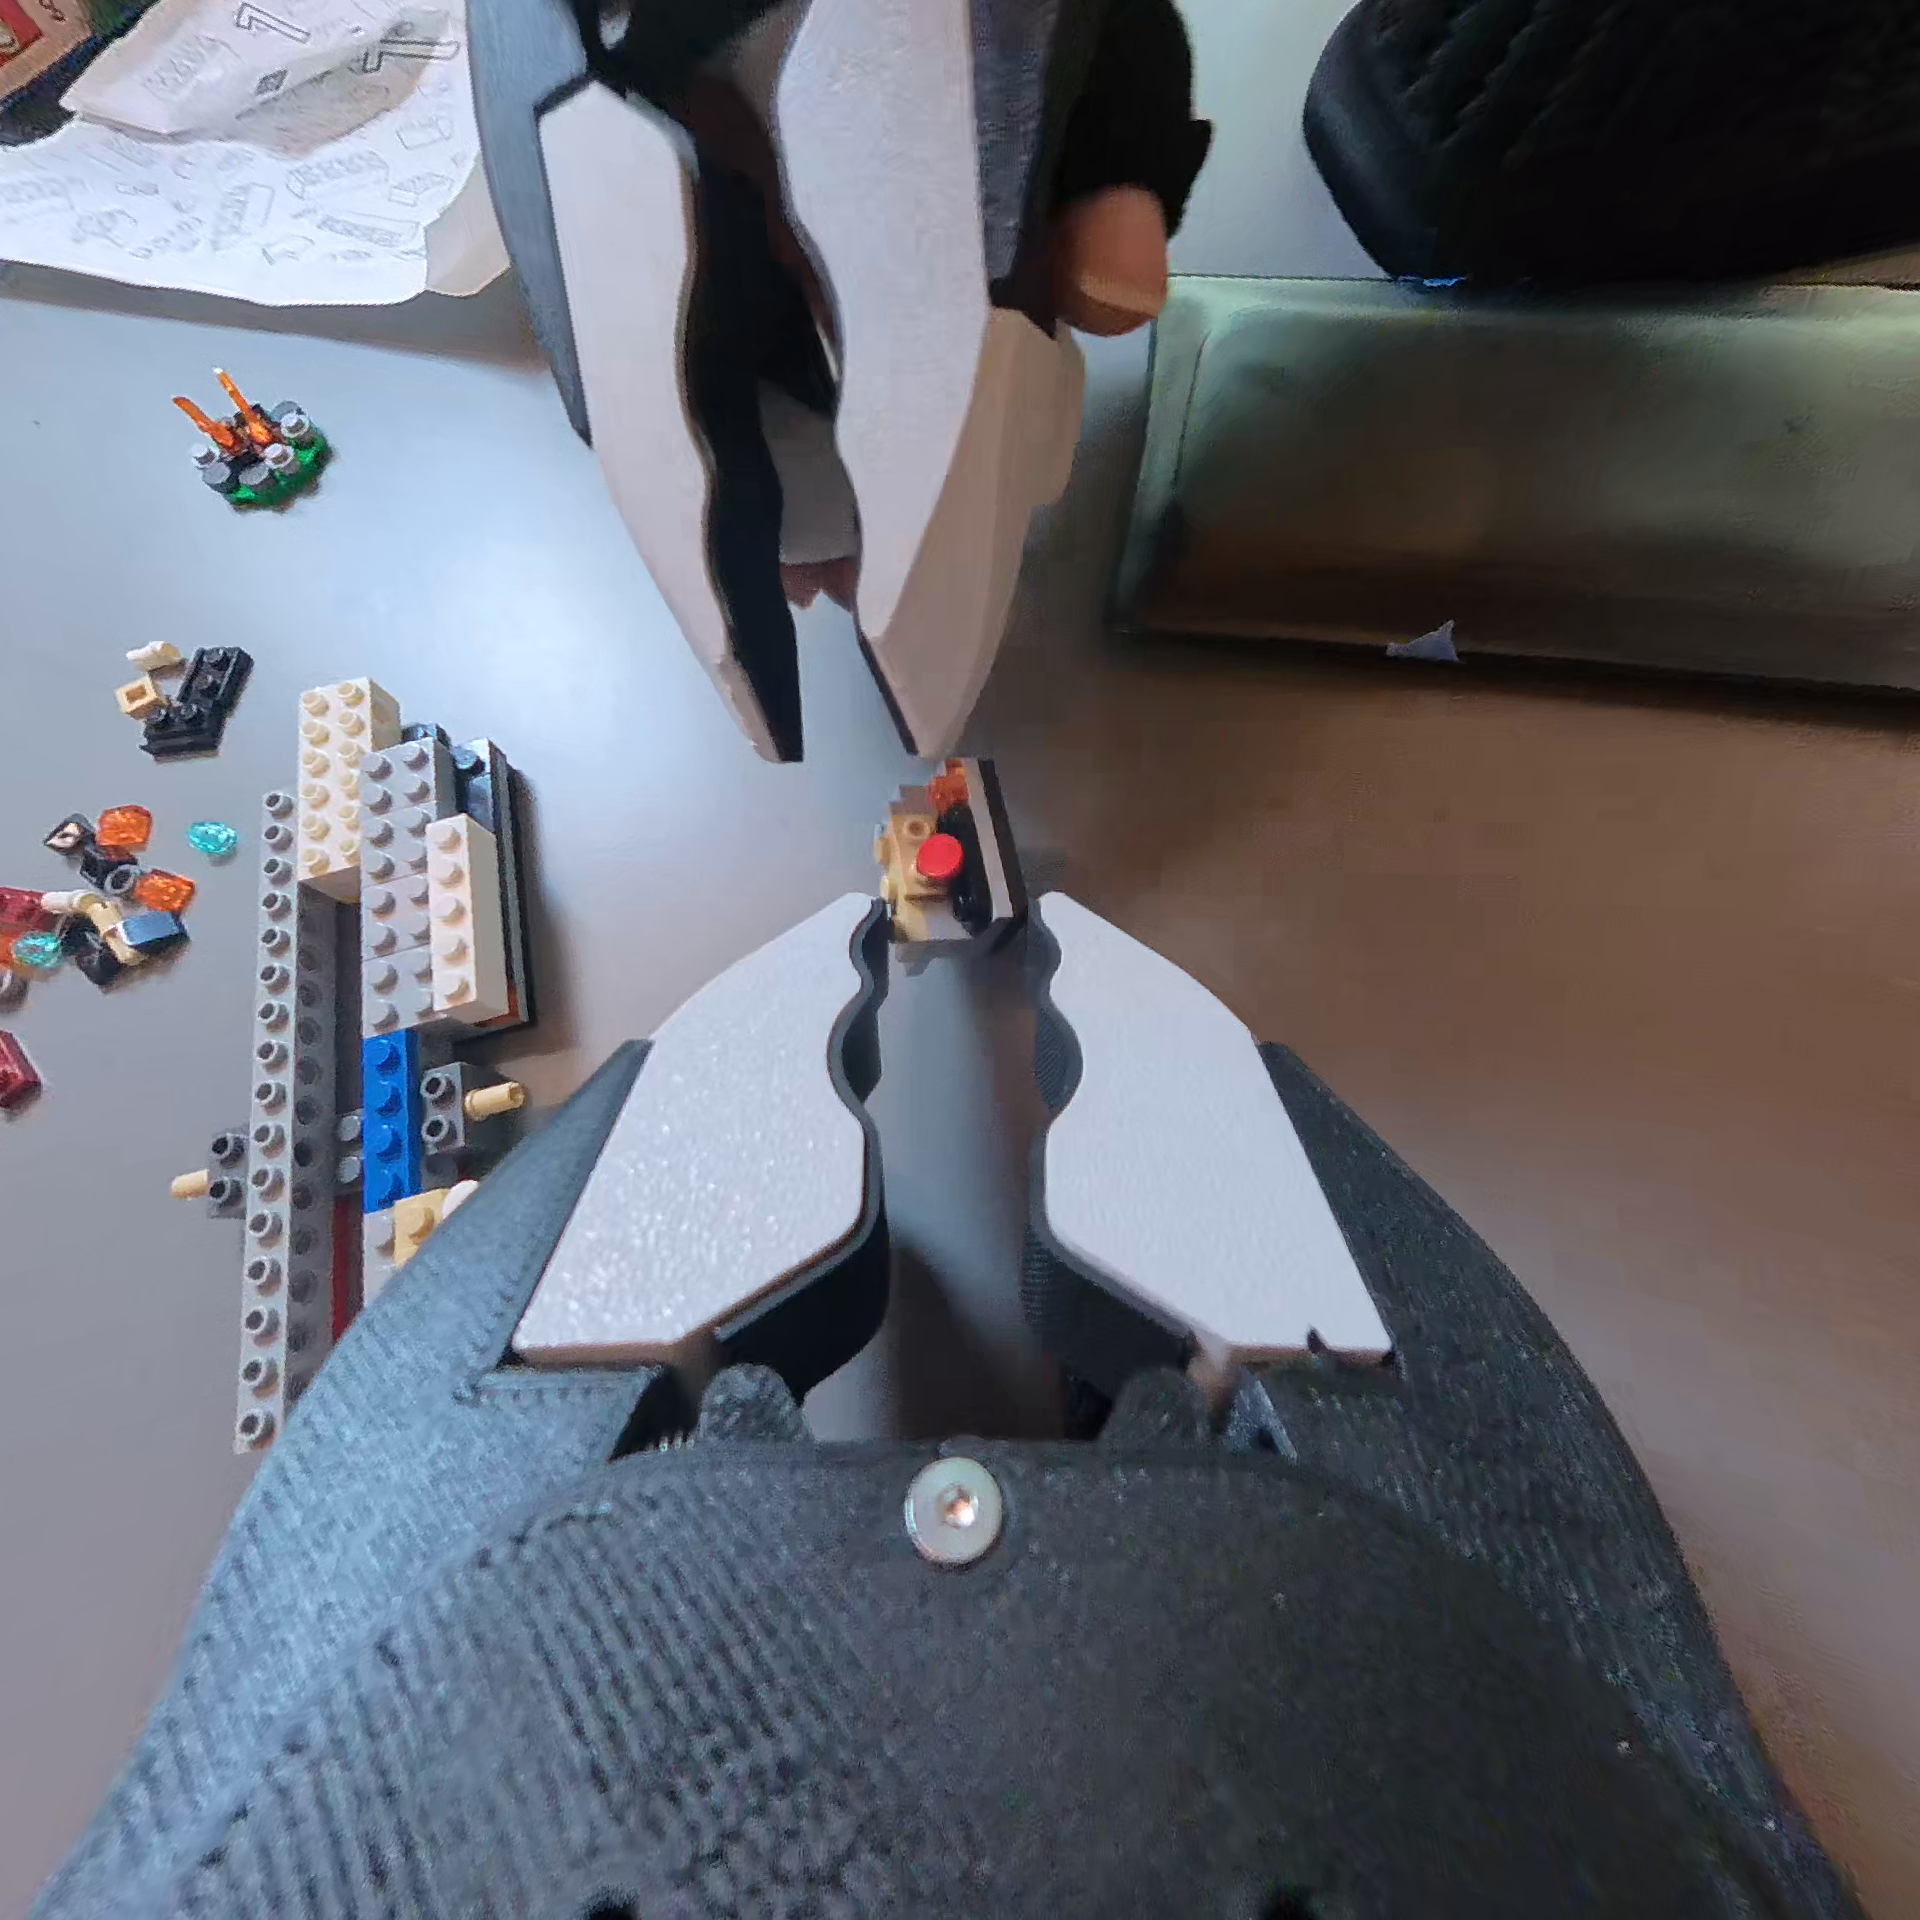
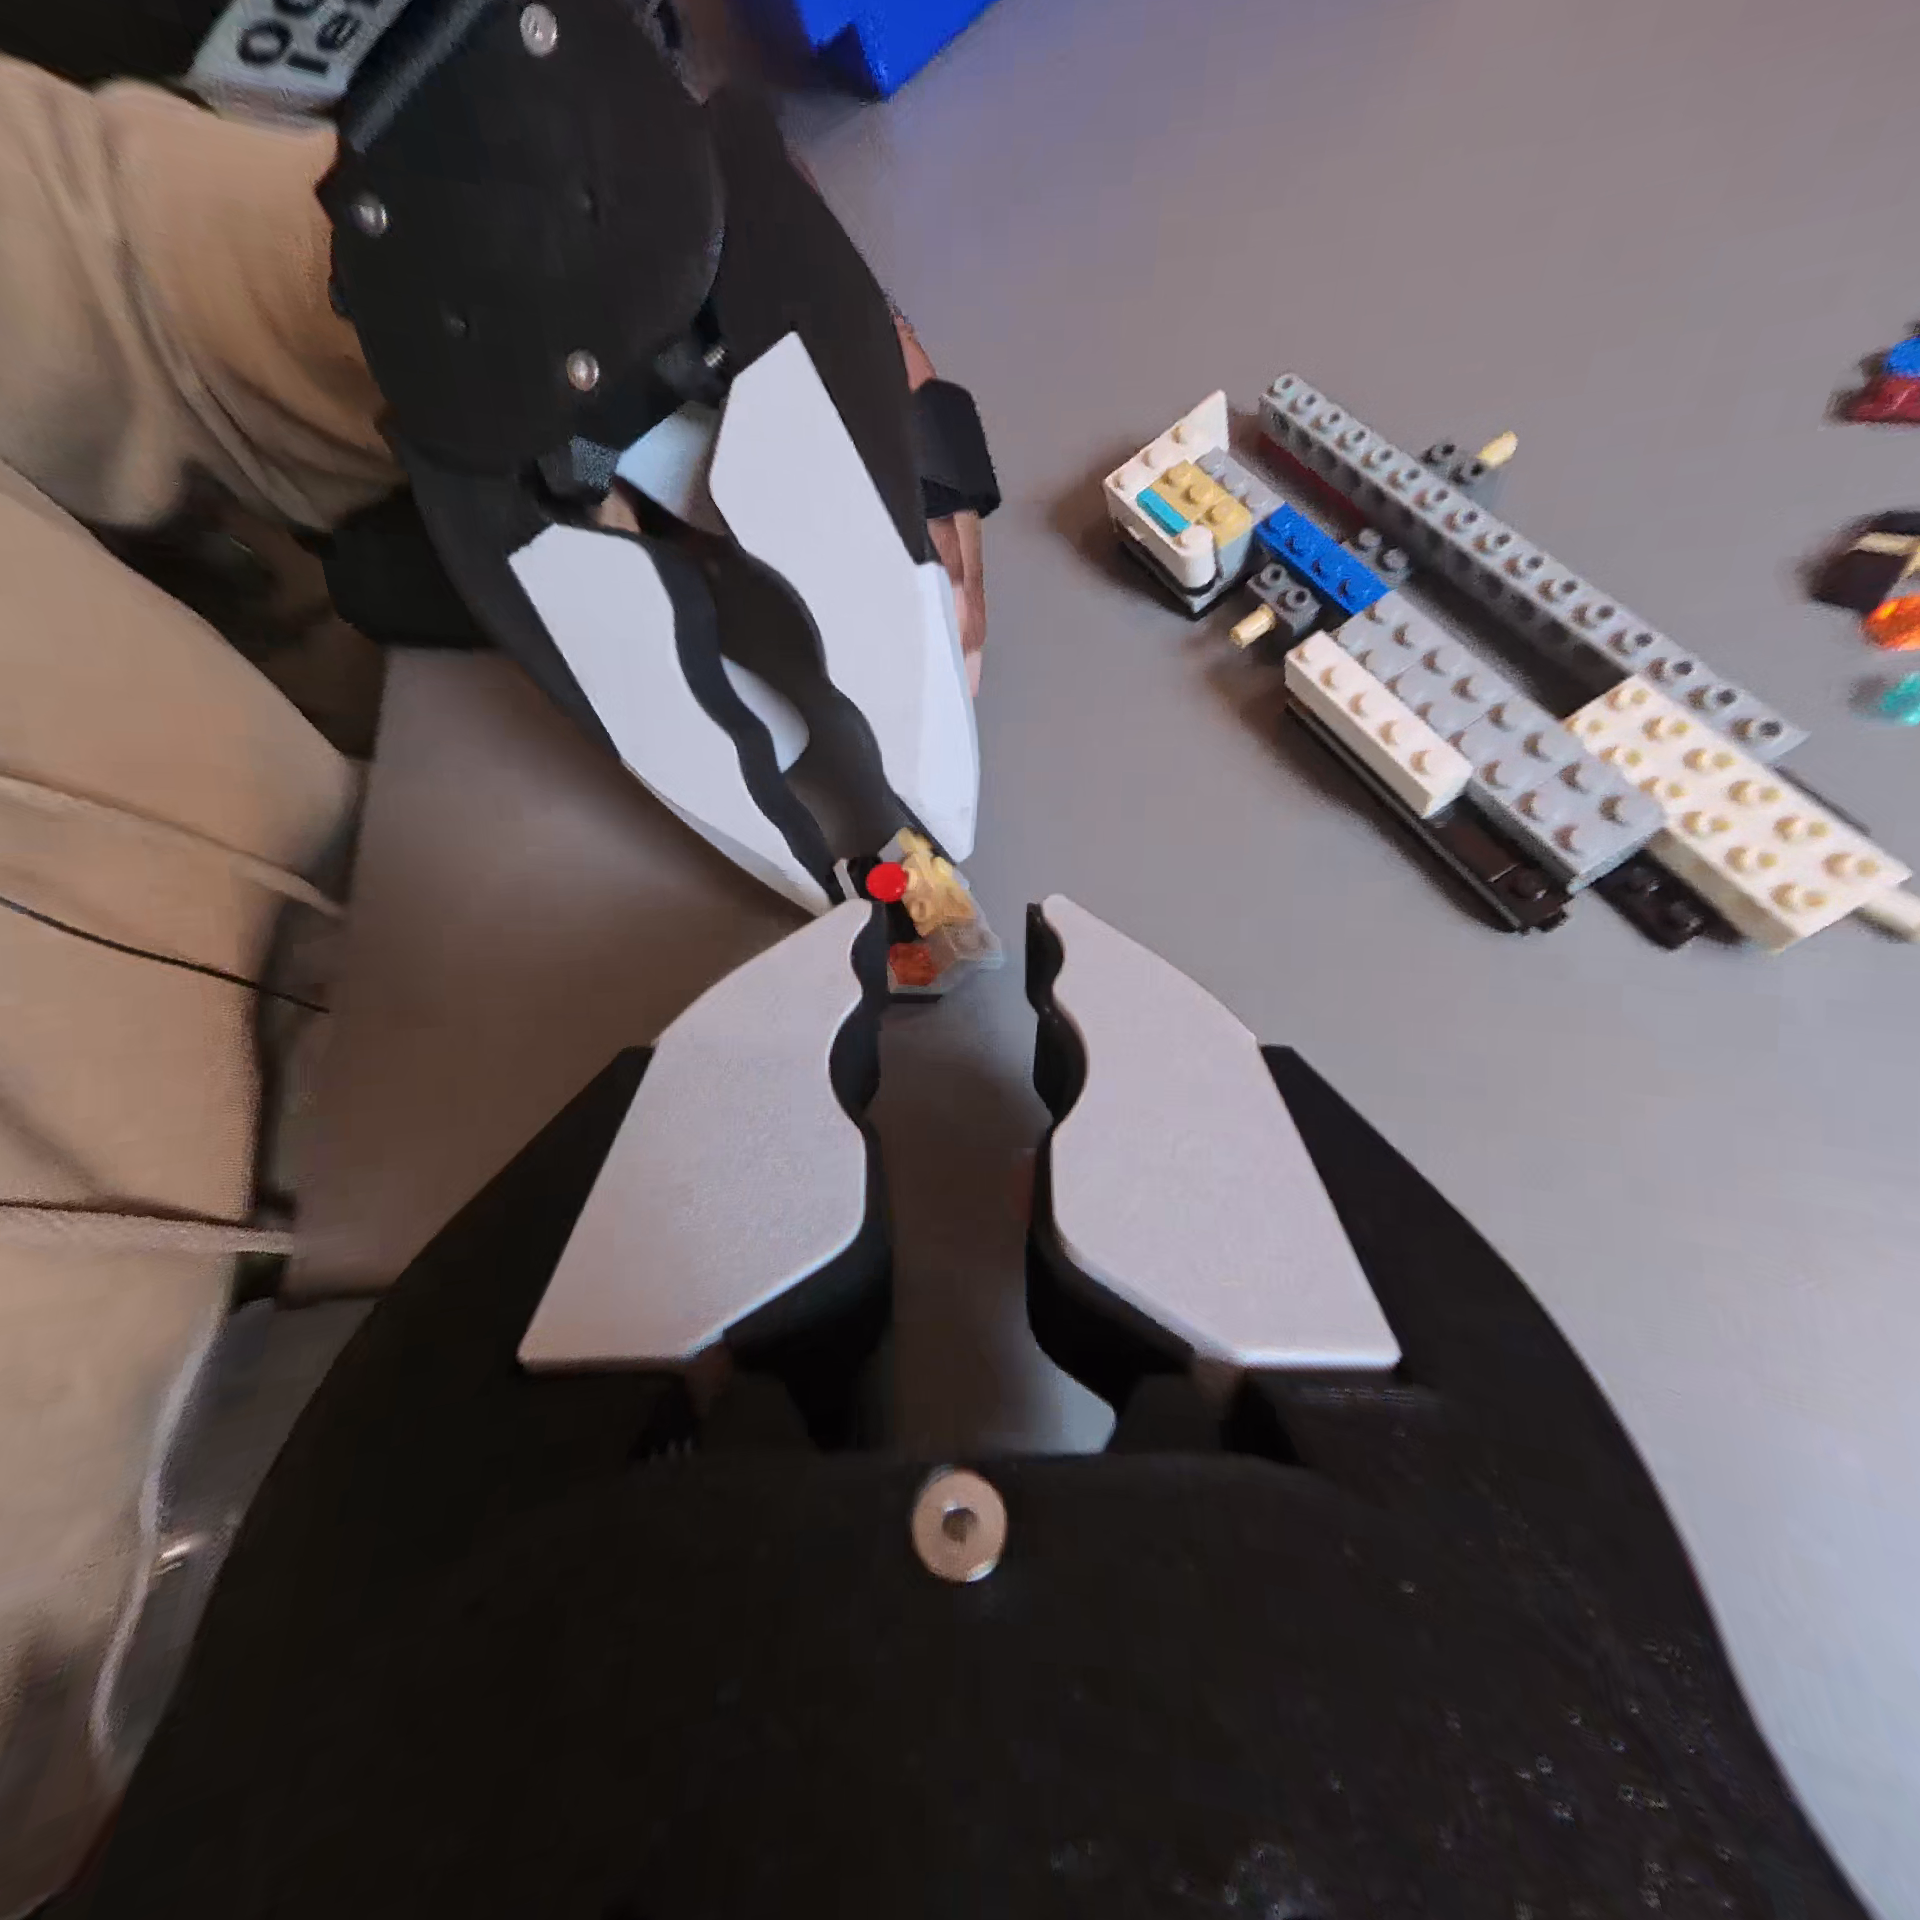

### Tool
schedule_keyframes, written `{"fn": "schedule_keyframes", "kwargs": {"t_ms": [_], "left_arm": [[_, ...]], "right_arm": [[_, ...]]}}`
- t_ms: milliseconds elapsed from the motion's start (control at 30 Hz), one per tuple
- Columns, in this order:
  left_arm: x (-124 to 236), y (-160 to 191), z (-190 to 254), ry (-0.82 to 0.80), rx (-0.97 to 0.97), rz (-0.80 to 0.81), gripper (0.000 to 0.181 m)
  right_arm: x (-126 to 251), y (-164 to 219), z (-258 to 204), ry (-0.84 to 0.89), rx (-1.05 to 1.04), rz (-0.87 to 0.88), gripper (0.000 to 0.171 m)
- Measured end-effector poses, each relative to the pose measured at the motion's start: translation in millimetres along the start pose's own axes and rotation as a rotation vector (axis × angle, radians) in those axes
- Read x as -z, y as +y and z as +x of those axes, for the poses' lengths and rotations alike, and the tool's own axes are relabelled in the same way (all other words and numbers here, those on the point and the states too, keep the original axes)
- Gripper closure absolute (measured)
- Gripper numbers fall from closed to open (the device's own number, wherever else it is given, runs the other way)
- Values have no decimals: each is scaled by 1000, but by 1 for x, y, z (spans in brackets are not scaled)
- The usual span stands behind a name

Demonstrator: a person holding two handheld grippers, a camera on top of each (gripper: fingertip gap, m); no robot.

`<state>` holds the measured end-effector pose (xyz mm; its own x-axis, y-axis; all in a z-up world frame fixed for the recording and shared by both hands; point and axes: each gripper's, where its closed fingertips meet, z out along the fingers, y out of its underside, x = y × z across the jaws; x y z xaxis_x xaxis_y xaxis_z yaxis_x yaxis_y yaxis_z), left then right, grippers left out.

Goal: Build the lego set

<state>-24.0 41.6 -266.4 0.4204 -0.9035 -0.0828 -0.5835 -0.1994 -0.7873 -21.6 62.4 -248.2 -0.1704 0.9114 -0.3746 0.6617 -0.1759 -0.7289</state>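
Sub-assembly (image 1: 948, 868) between left gripper (image 1: 954, 909) fingertips, pointing toward right gripper (image 1: 857, 748).

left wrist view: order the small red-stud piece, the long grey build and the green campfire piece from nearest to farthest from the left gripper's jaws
1. small red-stud piece: right at the tips of the left gripper.
2. long grey build: on the table to the left.
3. green campfire piece: far upper left, near the instruction sheets.

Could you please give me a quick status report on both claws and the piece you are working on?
Left claw shut on small sub-build. Right claw open, tips at it. Main build on table, apart. Nothing between.
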Motion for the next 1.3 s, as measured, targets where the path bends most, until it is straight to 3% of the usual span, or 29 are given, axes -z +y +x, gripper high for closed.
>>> {"fn": "schedule_keyframes", "kwargs": {"t_ms": [33,200,500,900,1300], "left_arm": [[0,-2,2,8,-11,9,156],[-1,-3,15,56,-60,10,156],[-1,-3,23,105,-62,6,156],[2,-2,27,118,-94,-5,156],[3,-6,28,109,-121,18,156]], "right_arm": [[-1,2,-1,-41,-41,2,144],[-9,8,-13,-253,-161,-50,135],[-21,20,-30,-335,-92,-295,141],[-23,19,-34,-399,-145,-298,149],[-17,16,-38,-427,-159,-284,147]]}}
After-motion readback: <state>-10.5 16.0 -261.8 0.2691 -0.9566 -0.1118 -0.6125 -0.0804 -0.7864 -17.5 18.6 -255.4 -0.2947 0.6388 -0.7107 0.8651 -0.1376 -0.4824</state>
